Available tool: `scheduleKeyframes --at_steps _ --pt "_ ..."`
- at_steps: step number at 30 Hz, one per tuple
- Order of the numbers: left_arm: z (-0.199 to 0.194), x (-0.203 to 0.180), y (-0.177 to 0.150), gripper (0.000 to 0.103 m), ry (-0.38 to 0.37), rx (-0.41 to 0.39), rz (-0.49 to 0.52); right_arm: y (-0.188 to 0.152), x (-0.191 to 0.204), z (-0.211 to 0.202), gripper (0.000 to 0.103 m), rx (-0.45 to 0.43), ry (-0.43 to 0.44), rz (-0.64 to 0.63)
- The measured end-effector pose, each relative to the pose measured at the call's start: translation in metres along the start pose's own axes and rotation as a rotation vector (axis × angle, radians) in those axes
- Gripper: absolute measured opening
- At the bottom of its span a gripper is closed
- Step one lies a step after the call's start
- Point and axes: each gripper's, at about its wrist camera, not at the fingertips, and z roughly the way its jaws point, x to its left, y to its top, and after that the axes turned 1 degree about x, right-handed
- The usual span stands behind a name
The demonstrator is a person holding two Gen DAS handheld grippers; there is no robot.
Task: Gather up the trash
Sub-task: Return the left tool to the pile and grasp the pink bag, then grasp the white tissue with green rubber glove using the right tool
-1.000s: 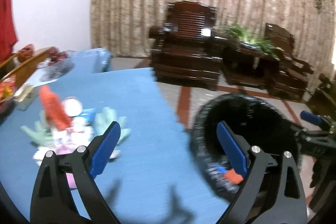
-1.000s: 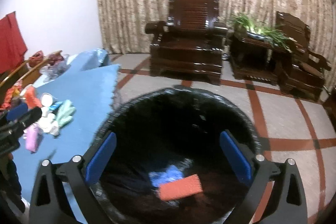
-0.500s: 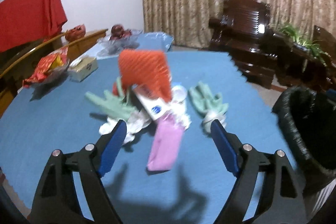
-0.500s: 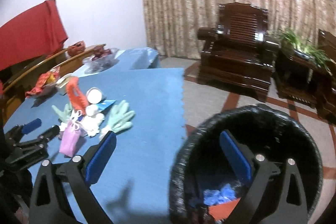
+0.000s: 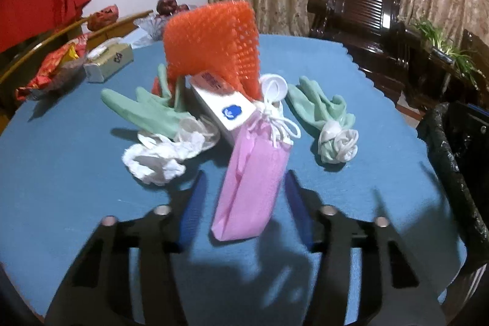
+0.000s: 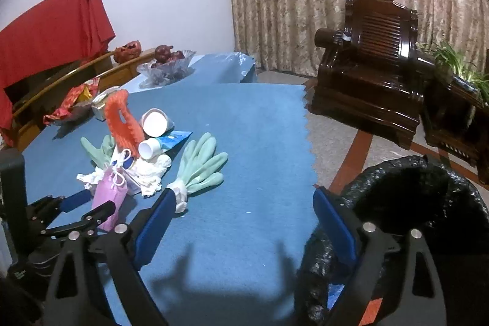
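A trash pile lies on the blue table: a pink pouch with a white drawstring, an orange foam net, a white carton, crumpled white tissue and two green gloves. My left gripper is open, its blue pads on either side of the pink pouch, not closed on it. My right gripper is open and empty, above the table edge between the pile and the black-lined trash bin. The left gripper shows at the pouch.
A tissue box, a red snack bag and a fruit bowl sit at the table's far side. Dark wooden armchairs and a plant stand beyond. The bin stands at the table's right edge.
My left gripper swung from the bin to the pile and moved in close around the pink pouch. My right gripper turned left from above the bin toward the table.
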Motion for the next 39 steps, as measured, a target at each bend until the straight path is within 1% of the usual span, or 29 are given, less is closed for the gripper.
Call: scheduleKeyframes --at_steps 1,3,4,6,10,14,20,23,27,30,33,35,36,39 --pt "0.002 0.000 0.000 0.029 -0.008 0.009 0.001 0.000 0.000 0.002 0.088 0.003 0.001 0.001" --pt "0.003 -0.001 0.000 0.019 -0.016 0.009 0.000 0.001 0.001 0.007 0.088 0.008 0.003 0.000" --pt "0.001 0.000 0.001 0.013 -0.027 0.001 -0.003 0.001 0.001 0.009 0.088 0.010 0.004 -0.001" --pt "-0.004 0.001 0.002 0.009 -0.038 -0.012 -0.006 0.001 0.003 0.013 0.087 0.014 0.007 -0.002" --pt "-0.020 0.006 0.006 0.007 -0.032 -0.049 -0.027 0.002 0.013 0.024 0.086 0.021 0.021 -0.006" --pt "-0.035 0.020 0.011 0.006 -0.001 -0.094 -0.063 0.003 0.028 0.039 0.085 0.030 0.032 -0.018" --pt "-0.040 0.037 0.019 0.006 0.027 -0.123 -0.101 0.002 0.054 0.070 0.078 0.059 0.043 -0.034" --pt "-0.038 0.043 0.021 0.006 0.031 -0.123 -0.103 -0.001 0.063 0.085 0.074 0.088 0.034 -0.037" --pt "-0.034 0.047 0.018 0.006 0.028 -0.110 -0.113 -0.004 0.067 0.102 0.069 0.128 -0.015 -0.031" --pt "-0.031 0.050 0.015 0.006 0.025 -0.102 -0.121 -0.001 0.066 0.109 0.069 0.141 -0.013 -0.027" --pt "-0.029 0.051 0.014 0.006 0.020 -0.099 -0.127 -0.001 0.073 0.114 0.069 0.158 -0.010 -0.049" --pt "-0.027 0.052 0.014 0.006 0.018 -0.097 -0.129 -0.002 0.077 0.118 0.064 0.175 0.001 -0.058" --pt "-0.027 0.052 0.014 0.006 0.017 -0.096 -0.131 -0.002 0.077 0.119 0.059 0.182 0.008 -0.059" --pt "-0.026 0.051 0.015 0.006 0.014 -0.097 -0.128 -0.005 0.077 0.122 0.052 0.206 0.039 -0.041"
